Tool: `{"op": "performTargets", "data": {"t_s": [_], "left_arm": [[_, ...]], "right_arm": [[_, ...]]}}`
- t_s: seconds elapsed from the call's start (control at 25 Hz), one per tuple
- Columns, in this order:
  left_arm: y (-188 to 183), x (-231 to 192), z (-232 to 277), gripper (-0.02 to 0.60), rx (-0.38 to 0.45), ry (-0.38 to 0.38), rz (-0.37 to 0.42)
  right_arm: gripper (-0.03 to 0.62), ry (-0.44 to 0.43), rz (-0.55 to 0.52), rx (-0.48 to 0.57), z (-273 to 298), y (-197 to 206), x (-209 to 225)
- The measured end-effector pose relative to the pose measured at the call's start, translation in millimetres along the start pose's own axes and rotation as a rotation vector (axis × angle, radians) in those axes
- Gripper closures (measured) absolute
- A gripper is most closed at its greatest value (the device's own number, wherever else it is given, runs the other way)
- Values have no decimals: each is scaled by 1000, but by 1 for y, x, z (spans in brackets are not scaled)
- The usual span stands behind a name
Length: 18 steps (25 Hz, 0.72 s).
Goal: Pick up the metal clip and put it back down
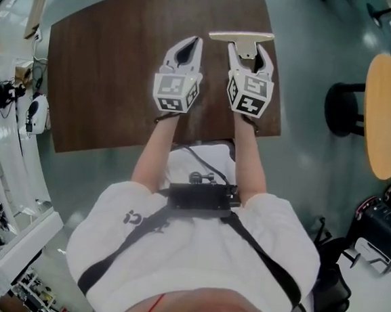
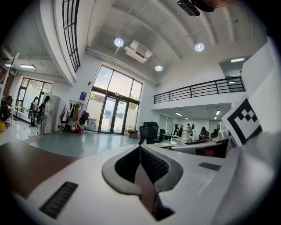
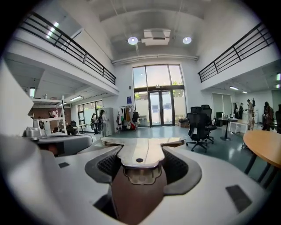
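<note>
A T-shaped metal clip (image 1: 242,41) lies at the far edge of the brown table (image 1: 109,56), its wide bar pointing away. My right gripper (image 1: 248,52) is shut on the clip's narrow stem. In the right gripper view the shiny clip (image 3: 142,151) sits between the two dark pads (image 3: 105,167), its bar spreading out beyond the fingertips. My left gripper (image 1: 188,46) rests beside it on the table, jaws together with nothing in them. In the left gripper view the ribbed pads (image 2: 151,165) meet at their tips.
A round wooden table (image 1: 387,114) on a black base stands to the right on the grey floor. White shelving with cables (image 1: 10,95) runs along the left. Black office chairs (image 3: 199,123) and distant people show in the hall ahead.
</note>
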<state>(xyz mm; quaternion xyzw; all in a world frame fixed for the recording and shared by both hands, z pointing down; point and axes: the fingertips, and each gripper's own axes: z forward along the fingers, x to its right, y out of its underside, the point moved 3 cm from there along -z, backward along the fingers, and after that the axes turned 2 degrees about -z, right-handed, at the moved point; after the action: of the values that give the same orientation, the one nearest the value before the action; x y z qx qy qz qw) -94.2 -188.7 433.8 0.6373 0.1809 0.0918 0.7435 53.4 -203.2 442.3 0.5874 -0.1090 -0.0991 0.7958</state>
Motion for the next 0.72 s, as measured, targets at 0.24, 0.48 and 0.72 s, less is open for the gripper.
{"op": "performTargets", "data": {"t_s": [0.24, 0.48, 0.72], "left_arm": [[-30, -10, -2, 569, 82, -20, 42], [-49, -15, -14, 569, 138, -23, 73], [-58, -1, -15, 571, 170, -12, 109]], "right_arm": [[296, -30, -19, 93, 4, -33, -15], [296, -40, -36, 192, 0, -62, -28], [296, -53, -45, 227, -11, -71, -25]]}}
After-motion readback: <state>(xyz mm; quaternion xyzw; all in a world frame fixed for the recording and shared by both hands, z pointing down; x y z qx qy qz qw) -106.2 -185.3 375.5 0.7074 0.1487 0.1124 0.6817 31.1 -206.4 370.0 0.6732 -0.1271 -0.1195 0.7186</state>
